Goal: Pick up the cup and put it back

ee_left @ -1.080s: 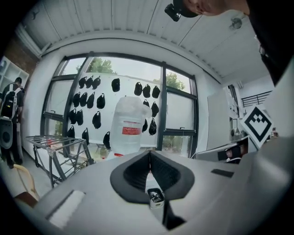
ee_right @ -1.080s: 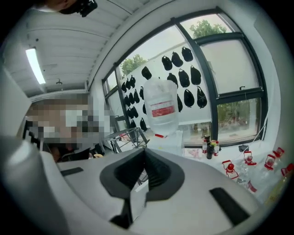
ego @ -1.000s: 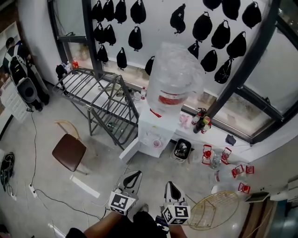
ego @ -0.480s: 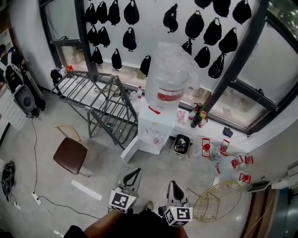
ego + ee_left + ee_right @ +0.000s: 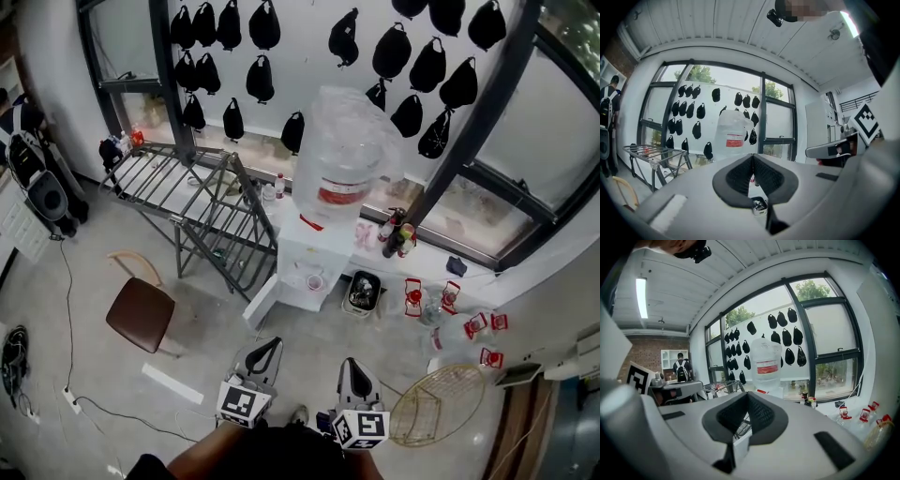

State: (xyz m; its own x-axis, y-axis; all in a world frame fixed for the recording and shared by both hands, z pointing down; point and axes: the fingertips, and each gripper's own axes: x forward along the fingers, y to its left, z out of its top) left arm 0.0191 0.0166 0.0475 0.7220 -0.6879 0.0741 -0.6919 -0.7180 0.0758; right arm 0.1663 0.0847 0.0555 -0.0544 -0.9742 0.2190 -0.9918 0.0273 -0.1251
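Pink cup (image 5: 316, 281) sits at twelve o'clock in the dispenser (image 5: 298, 251) alcove, where it belongs; you hold left gripper (image 5: 265, 351) and right gripper (image 5: 354, 369) at six, both closed and empty.

Side by side at the bottom of the head view, we hold the two tools close to our body, both pointing away from us. The left hand-held gripper (image 5: 266, 349) has its dark pads pressed together at the tips, with nothing caught between them. Just beside it but not touching, the right hand-held gripper (image 5: 352, 367) is likewise closed and empty. Behind them sit the left marker cube (image 5: 241, 404) and the right marker cube (image 5: 361, 427), nearest our body. Our dark-sleeved forearms (image 5: 246, 454) enter from the lower edge, and our hands are hidden behind the cubes.
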